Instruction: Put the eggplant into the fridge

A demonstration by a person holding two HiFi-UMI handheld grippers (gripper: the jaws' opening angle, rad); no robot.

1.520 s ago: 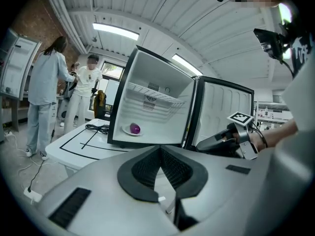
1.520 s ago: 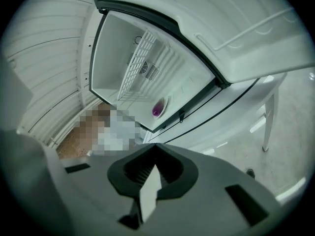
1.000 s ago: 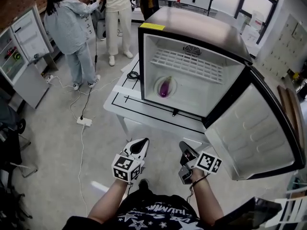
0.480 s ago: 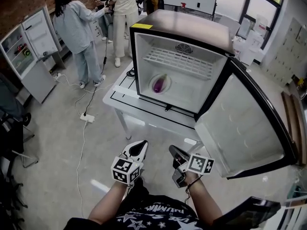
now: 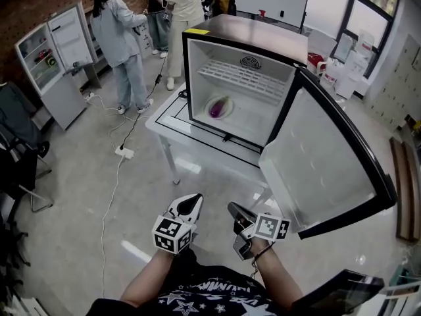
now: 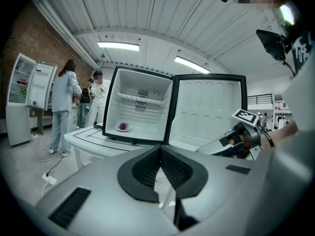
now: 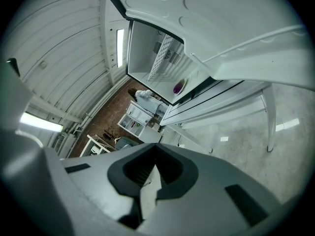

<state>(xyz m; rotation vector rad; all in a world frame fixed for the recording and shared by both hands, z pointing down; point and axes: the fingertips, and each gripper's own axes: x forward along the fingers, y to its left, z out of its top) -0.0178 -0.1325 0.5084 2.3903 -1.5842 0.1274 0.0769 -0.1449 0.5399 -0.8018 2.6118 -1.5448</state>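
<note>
Small purple eggplant (image 5: 220, 106) sits inside the open steel-topped mini fridge (image 5: 250, 28).
It lies on a white round plate (image 5: 210, 105) on the fridge floor, upper centre of the head view; low centre, the left claw (image 5: 192, 203) and right claw (image 5: 235, 211) are both clenched on nothing.

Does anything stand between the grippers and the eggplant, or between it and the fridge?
Nothing visible. The eggplant already lies on a plate inside the fridge, its door wide open. The left gripper and right gripper are shut and empty.
</note>
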